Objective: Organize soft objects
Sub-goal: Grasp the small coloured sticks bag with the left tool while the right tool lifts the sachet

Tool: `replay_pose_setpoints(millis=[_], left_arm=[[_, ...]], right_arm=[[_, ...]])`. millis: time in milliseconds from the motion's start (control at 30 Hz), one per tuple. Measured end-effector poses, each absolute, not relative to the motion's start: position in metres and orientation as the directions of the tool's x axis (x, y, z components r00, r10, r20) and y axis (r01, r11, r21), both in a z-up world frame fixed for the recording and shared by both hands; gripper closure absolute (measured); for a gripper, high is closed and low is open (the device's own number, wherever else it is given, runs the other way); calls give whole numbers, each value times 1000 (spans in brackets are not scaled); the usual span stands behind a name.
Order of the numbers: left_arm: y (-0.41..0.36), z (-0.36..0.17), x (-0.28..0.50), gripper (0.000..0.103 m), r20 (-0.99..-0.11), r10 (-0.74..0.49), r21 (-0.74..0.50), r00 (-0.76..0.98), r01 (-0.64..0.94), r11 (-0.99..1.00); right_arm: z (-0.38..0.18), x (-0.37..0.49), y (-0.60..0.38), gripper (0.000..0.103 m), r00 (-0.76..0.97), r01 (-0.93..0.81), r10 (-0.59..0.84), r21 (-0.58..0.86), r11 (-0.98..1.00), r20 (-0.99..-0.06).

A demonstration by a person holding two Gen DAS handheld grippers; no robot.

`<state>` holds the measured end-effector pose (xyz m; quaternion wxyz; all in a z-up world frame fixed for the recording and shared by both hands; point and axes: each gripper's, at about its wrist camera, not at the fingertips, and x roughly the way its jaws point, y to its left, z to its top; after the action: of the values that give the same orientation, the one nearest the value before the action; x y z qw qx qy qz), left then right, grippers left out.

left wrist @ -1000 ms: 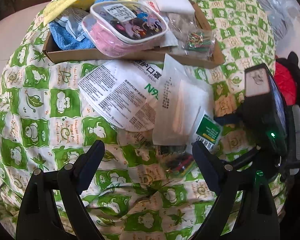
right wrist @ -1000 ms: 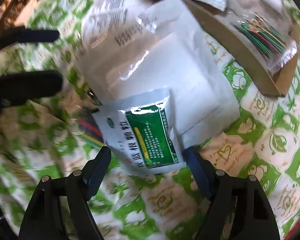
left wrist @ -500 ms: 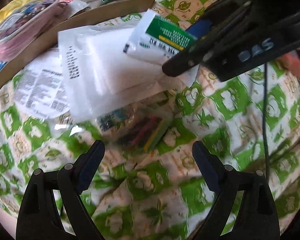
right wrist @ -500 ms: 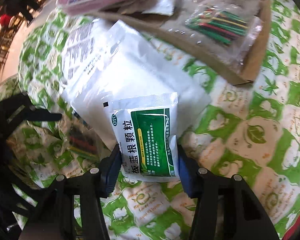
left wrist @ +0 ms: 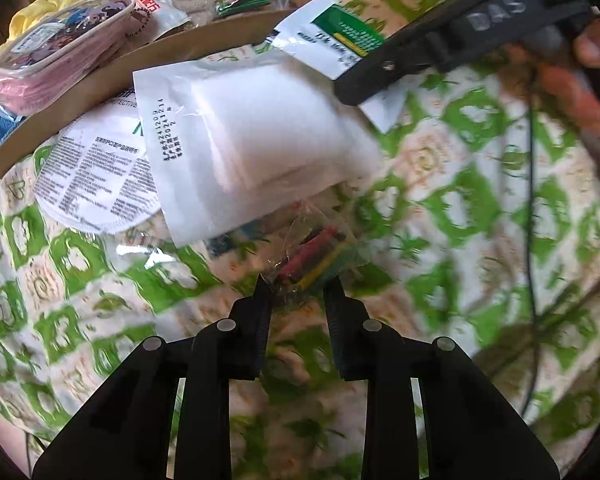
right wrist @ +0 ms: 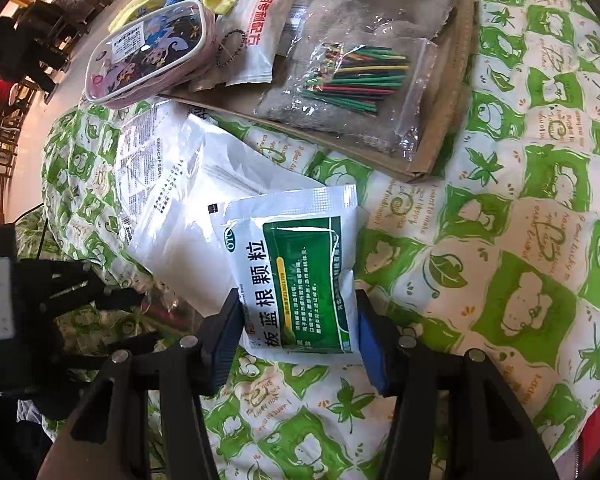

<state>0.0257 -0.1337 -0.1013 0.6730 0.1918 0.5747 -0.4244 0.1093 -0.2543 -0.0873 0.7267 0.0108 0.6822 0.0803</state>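
Green-and-white sachet [right wrist: 300, 276] is clamped in my right gripper [right wrist: 296, 332], above the quilt [right wrist: 480, 280]. My left gripper [left wrist: 298, 292] pinches a clear bag of coloured sticks [left wrist: 312, 256], half under a white packet [left wrist: 256, 148]. Cardboard tray [right wrist: 440, 140] sits just beyond, crowded.

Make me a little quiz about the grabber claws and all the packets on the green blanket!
1. True or false: the right gripper is shut on the green sachet.
2. Which packet do the left gripper fingers sit around? A) the clear bag of colored sticks B) the pink pouch C) the white pad packet
3. Fill in: a second bag of colored sticks lies inside the cardboard ____.

Key: 1 true; 2 A; 3 tray.
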Motion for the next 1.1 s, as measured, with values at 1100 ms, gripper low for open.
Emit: replay_pose_setpoints(millis=[1100], left_arm=[[-28, 6, 138, 80, -889, -436, -253, 136, 649, 717]], right_arm=[[-26, 115, -267, 49, 124, -99, 89, 76, 992, -988]])
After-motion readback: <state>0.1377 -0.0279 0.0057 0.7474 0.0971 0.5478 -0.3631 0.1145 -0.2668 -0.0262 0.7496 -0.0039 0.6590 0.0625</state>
